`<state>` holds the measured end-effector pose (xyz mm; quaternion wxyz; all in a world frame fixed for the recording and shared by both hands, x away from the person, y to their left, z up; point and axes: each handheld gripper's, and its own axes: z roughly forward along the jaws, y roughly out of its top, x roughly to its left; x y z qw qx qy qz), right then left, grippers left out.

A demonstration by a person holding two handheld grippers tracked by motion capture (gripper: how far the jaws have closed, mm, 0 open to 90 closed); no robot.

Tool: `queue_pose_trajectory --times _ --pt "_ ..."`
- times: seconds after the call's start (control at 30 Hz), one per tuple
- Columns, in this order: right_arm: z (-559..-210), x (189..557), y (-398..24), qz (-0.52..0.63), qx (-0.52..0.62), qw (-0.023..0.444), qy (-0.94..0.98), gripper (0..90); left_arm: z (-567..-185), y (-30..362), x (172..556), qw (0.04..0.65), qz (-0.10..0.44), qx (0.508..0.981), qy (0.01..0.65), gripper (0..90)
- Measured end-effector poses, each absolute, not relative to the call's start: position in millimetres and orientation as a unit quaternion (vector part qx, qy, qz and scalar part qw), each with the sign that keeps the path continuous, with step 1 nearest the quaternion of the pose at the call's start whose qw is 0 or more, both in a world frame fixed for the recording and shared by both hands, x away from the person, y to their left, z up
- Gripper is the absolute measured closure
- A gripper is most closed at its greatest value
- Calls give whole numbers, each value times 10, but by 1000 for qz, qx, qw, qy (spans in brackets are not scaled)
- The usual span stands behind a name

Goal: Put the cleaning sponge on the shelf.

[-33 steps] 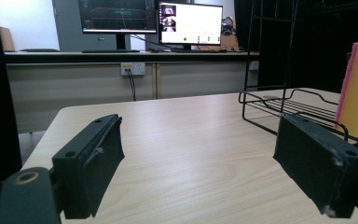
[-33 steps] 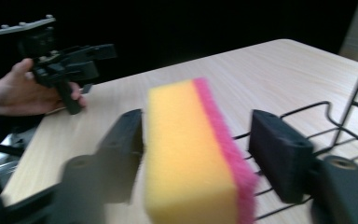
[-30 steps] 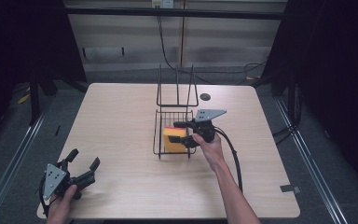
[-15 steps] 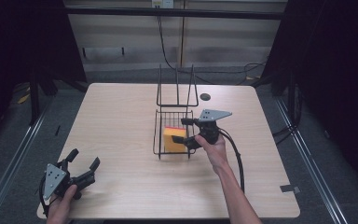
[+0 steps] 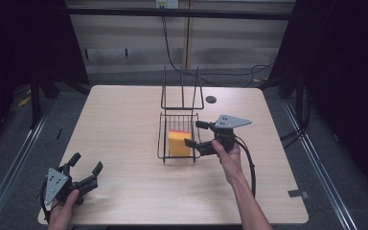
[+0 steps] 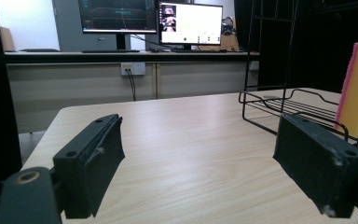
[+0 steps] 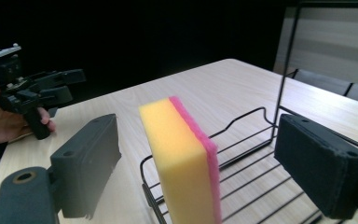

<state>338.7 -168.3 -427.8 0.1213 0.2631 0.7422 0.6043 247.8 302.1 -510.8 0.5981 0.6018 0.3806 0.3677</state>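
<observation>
One sponge [image 5: 179, 143] in one wire rack [image 5: 163, 143], two open claws

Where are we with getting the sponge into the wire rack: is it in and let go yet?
Done: the sponge stands on edge in the wire rack. In hand: the right gripper has just been opening; its jaws stand wide, clear of the sponge on both sides. Left: probably only pulling that gripper back from the rack. The left gripper rests open near the table's front corner.
</observation>
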Motion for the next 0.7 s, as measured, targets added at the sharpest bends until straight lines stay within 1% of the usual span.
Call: queue_pose_trajectory --times 0.23,0.5,0.7 --pt "-4325 3275 -1799 600 283 130 737 135 -5108 3021 2478 598 368 602 381 152" --pt "-4335 3107 -1909 599 301 160 724 144 -5107 3021 2478 598 367 602 381 152" --pt "-4344 2972 -1970 595 304 173 723 162 -5108 3021 2478 598 368 602 381 152"
